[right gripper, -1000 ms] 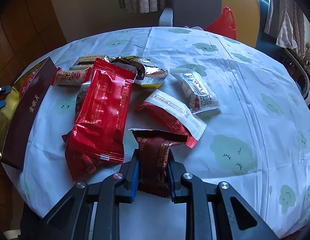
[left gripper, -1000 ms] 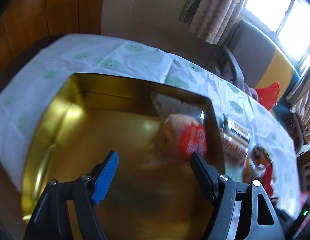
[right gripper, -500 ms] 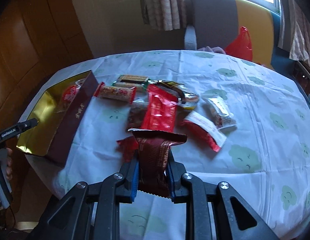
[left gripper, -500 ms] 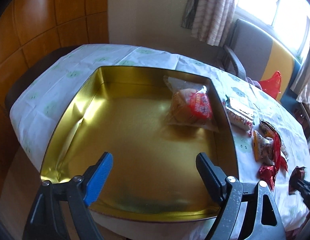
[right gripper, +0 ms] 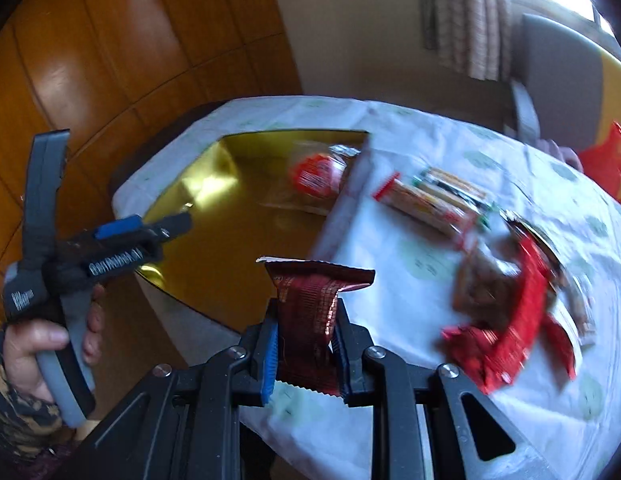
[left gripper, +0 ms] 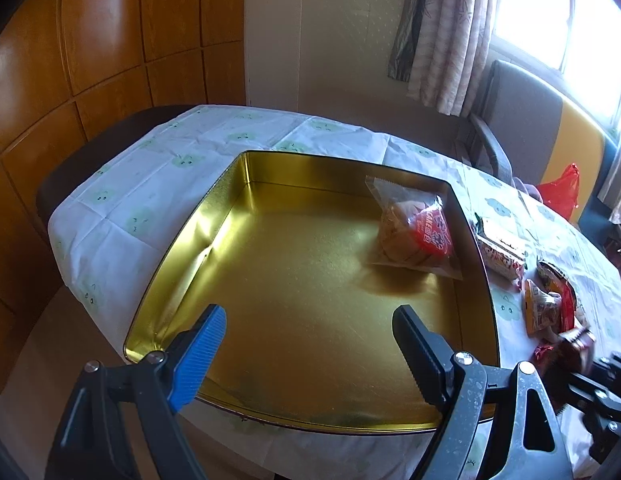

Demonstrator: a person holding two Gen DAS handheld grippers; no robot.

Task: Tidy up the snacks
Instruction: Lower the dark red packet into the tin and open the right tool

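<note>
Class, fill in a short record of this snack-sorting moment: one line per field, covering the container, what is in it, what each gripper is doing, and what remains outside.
Container: gold tin, open, on the clothed table
In tin: one clear-wrapped cake, by the far right wall
Left gripper: open, holding nothing, above the tin's near edge
Right gripper: shut on dark red packet, held upright near the tin's corner
Outside tin: loose snack packets on the cloth to the right
Image quality: right wrist view blurred
</note>
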